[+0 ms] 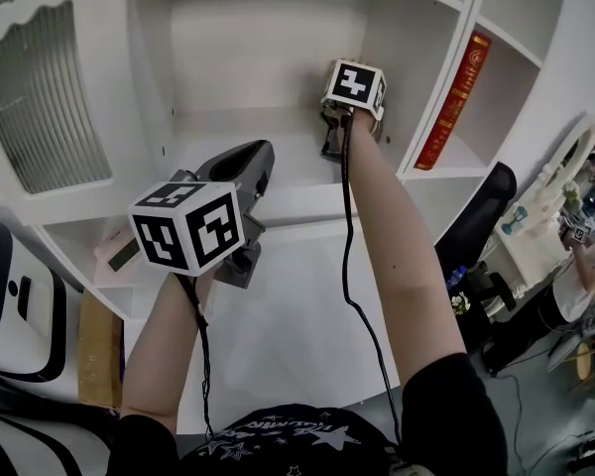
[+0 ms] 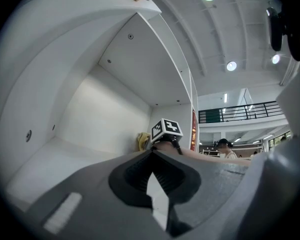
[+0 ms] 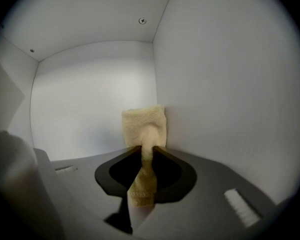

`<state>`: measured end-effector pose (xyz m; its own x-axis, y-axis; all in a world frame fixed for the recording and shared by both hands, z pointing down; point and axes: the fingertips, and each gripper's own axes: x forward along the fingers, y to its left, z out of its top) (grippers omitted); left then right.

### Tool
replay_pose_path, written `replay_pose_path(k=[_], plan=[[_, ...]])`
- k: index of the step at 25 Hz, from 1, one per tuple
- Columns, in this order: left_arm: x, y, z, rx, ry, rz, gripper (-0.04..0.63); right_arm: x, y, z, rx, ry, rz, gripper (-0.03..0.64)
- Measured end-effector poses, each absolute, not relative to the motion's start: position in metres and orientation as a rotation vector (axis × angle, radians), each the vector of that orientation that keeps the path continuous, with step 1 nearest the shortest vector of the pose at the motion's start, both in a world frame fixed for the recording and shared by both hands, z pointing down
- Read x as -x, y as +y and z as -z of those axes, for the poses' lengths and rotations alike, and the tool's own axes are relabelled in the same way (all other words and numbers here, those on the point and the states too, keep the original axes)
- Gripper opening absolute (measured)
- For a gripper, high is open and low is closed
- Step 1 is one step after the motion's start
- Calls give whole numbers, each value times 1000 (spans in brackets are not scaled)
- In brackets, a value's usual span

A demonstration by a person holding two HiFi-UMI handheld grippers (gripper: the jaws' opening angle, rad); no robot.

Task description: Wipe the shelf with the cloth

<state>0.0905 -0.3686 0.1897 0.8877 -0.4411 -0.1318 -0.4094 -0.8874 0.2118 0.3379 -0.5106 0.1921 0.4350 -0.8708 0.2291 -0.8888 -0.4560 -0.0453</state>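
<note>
left gripper fingers pressed together, empty; right gripper fingers pinch the yellow cloth inside the shelf

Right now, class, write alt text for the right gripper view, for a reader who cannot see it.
The right gripper is shut on a pale yellow cloth, whose end stands past the jaws near the back corner of a white shelf.
</note>
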Motion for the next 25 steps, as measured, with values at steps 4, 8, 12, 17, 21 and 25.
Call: replay_pose_path(k=[4,8,12,17,21,25], plan=[[-92,-369,-195,-2873,-653,251,6,-339,-515,-195,-2592,-1567,-355,98],[-92,-370,-198,-2873,-646,238,6,-342,-520,-194,-2595,-1540,-359,97],[-93,-370,-200,-2875,-632,229,6,-343,-526,-196,-2591,-1528,-368,97],[-93,-369,-202,-2871,-611,224,6,-345,-530,-197,-2576,-1505,-368,95],[-91,-368,-204,-2854,-587,228,6,-347,-531,-199,-2571,-1492,-373,95],[-91,-368,-206,-2859,-586,218,6,-348,-528,-198,-2581,-1478,-367,95]])
